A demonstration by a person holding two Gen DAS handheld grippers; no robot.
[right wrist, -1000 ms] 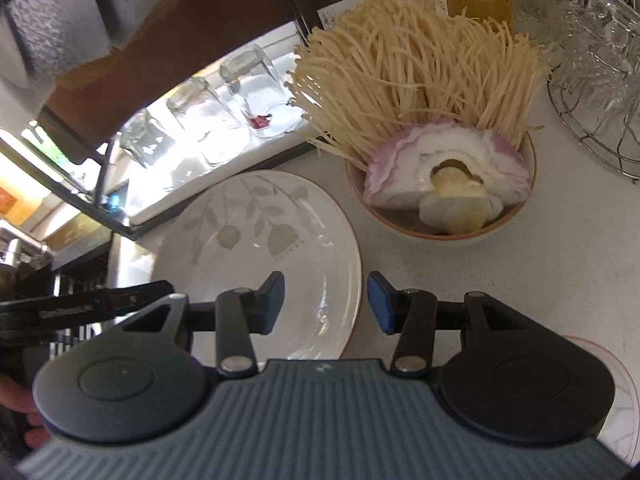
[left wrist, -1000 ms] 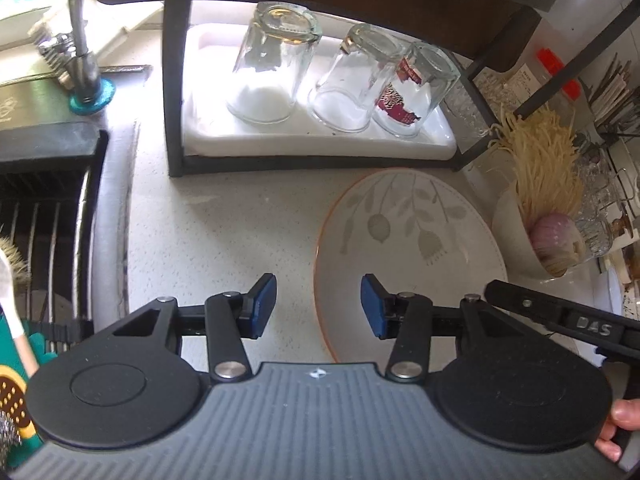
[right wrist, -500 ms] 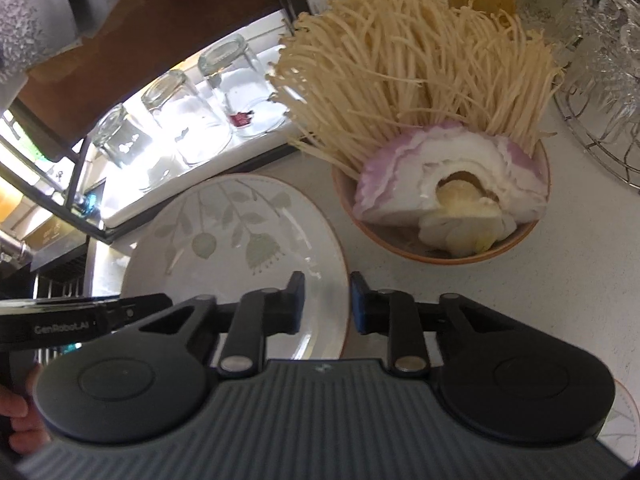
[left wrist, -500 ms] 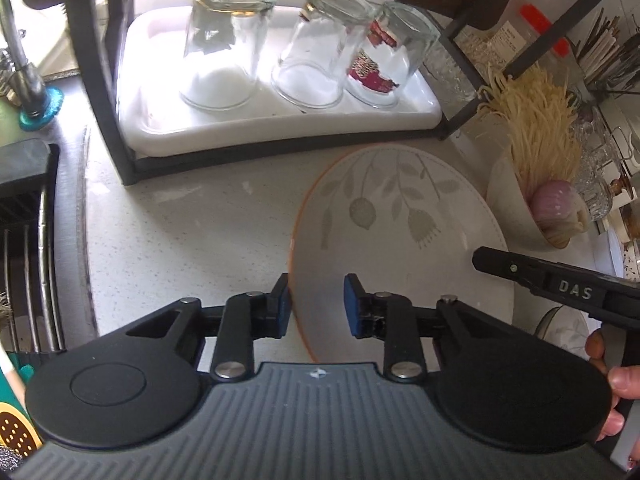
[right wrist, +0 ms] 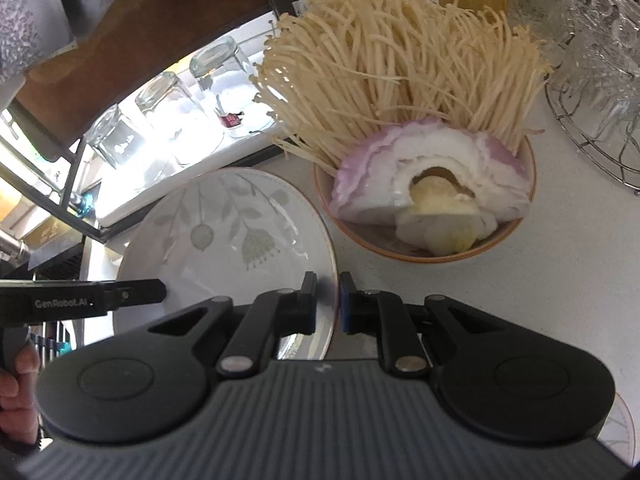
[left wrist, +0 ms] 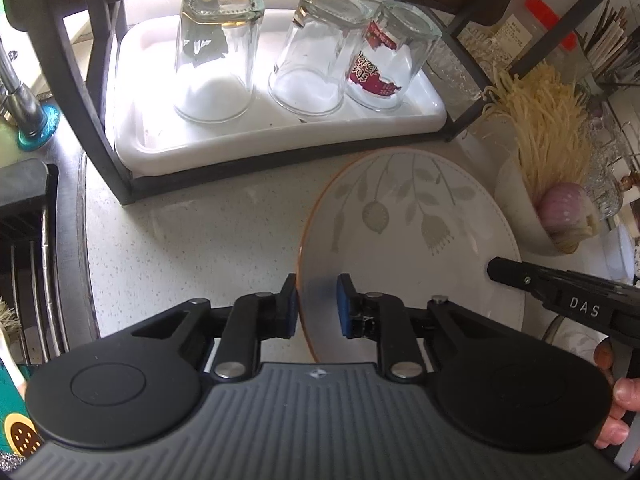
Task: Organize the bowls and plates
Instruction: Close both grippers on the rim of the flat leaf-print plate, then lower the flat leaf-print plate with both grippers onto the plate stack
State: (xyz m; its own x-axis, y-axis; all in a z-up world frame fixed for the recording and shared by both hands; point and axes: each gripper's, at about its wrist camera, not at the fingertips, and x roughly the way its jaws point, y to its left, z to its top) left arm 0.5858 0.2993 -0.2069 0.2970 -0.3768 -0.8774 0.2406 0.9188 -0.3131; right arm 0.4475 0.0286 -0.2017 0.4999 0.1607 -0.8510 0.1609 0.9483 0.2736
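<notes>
Glasses (left wrist: 216,52) stand upside down in the white tray at your left. Your left tongs (left wrist: 317,306) are closing over the plate's (left wrist: 408,220) near-left rim, your right tongs (right wrist: 328,304) over its right rim. Glossy, round, leaf-printed, it lies unlifted on the speckled surface (left wrist: 192,232); the filled bowl (right wrist: 516,232) waits beside it.

bright daylight, blown-out tray (left wrist: 280,144), fisheye-curved edges

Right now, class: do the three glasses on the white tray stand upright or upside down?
Upside down. The three glasses rest rim-down on the white tray, thick bases uppermost; the right one leans against its neighbour.
</notes>
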